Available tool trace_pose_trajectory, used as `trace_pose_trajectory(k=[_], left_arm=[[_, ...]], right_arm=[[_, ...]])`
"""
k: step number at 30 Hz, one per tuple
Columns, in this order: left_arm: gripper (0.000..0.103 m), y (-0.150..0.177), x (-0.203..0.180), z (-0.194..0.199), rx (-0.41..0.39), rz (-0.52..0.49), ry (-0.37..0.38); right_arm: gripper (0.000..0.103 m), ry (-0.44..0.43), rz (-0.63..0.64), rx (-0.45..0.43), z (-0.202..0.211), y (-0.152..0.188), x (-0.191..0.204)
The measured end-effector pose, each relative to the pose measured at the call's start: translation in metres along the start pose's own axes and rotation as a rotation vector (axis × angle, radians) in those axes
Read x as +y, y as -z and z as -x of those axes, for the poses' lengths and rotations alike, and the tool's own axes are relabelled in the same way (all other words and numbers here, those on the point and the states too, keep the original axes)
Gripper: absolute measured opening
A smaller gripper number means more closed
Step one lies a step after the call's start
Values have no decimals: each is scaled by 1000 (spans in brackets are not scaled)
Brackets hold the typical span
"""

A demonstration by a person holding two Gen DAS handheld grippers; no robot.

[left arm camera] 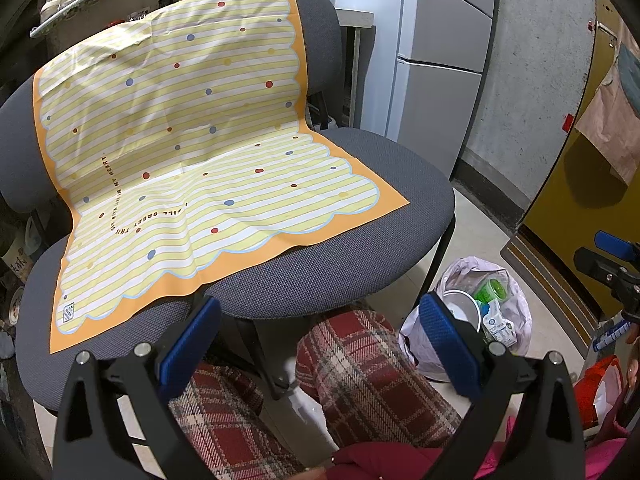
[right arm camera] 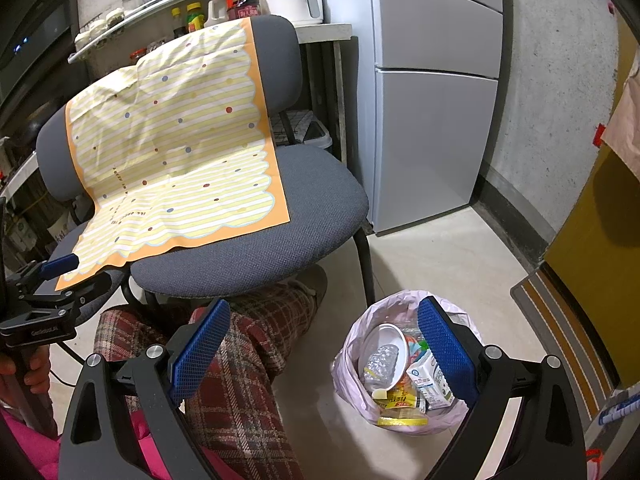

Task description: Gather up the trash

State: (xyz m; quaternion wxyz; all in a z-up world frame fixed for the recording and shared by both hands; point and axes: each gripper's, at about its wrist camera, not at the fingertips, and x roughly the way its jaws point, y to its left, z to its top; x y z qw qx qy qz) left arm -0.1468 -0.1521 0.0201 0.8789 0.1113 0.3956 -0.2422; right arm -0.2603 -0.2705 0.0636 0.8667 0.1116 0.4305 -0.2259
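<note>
Hovering: left gripper (left arm camera: 320,344) above chair (left arm camera: 340,264), right gripper (right arm camera: 324,348) over trash bag (right arm camera: 352,360); both released, holding nothing.

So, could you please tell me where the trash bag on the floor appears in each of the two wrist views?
Left wrist view: the trash bag sits at lower right, partly behind the left gripper's right finger.
Right wrist view: the trash bag sits at lower centre-right, on the floor, partly behind the right gripper's right finger.
Shared landmark: the white milk carton inside the bag.
</note>
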Motion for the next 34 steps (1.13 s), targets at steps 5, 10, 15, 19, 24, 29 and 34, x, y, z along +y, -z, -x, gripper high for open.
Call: trace_pose_trajectory(k=[5, 10, 15, 19, 24, 29, 34], left_arm=[[96, 0, 0, 0, 0, 0, -1], [96, 0, 0, 0, 1, -1, 0], [96, 0, 0, 0, 1, 0, 1], [96, 0, 0, 0, -1, -1, 1], [96, 2, -3, 5, -36, -32, -15], [96, 2, -1, 3, -23, -29, -18], [96, 1, 20, -7, 12, 16, -44]], right_arm=[[94, 0, 1, 0, 0, 0, 0], [94, 0, 0, 0, 0, -1, -1], [94, -1, 1, 0, 0, 0, -1], [94, -2, 2, 1, 0, -1, -2], [94, -3, 3, 0, 0, 0, -3], [94, -5, -1, 4, -2, -1, -3], [94, -33, 3, 14, -12, -7, 5]])
